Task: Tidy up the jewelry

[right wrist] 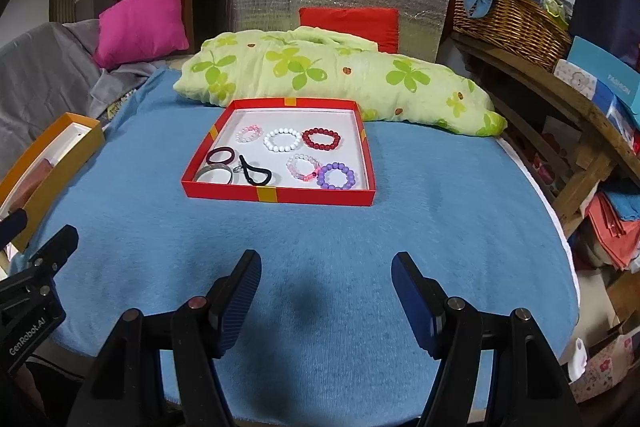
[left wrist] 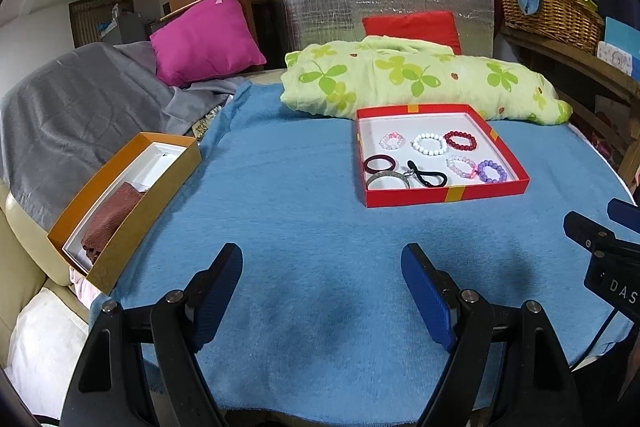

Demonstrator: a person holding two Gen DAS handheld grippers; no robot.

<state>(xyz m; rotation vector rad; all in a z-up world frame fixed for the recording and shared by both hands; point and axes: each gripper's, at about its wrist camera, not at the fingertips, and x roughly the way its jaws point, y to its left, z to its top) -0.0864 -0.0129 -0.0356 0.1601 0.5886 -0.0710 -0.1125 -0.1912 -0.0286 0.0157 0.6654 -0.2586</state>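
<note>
Both my tongs, left (left wrist: 322, 291) and right (right wrist: 326, 297), are spread and empty above the blue blanket (right wrist: 360, 247), with the red tray (right wrist: 276, 195) of bracelets far ahead, slightly left of my nearer right tongs.

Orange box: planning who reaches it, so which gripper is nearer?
Left. The orange box lies just left of the left gripper; the right gripper sits farther right.
</note>
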